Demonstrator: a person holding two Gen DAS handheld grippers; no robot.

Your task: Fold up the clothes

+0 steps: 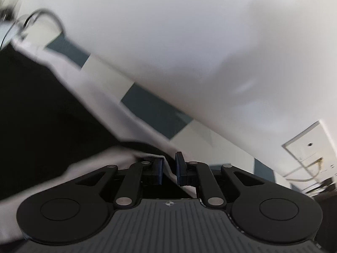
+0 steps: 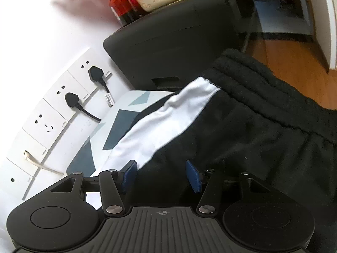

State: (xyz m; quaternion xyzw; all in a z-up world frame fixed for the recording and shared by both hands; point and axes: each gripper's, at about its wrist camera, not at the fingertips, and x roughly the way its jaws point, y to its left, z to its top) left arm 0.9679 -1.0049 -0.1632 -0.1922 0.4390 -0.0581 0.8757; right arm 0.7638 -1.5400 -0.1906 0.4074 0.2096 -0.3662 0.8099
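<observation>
The left hand-held gripper (image 1: 169,168) has its jaws nearly together, pinching a white fold of the black-and-white shorts (image 1: 52,109) between the blue pads. The right hand-held gripper (image 2: 161,175) stands wide apart, released, its pads resting against the black cloth without clamping it. The shorts (image 2: 242,130) are black with a broad white side stripe (image 2: 160,124) and a gathered elastic waistband, lying on a patterned white and teal surface (image 2: 118,126). Only the right view shows the wall sockets (image 2: 63,97) with two black plugs, a dark bench (image 2: 168,38) carrying a red bottle (image 2: 118,2) and a mug. The left view is blurred, mostly white wall.
</observation>
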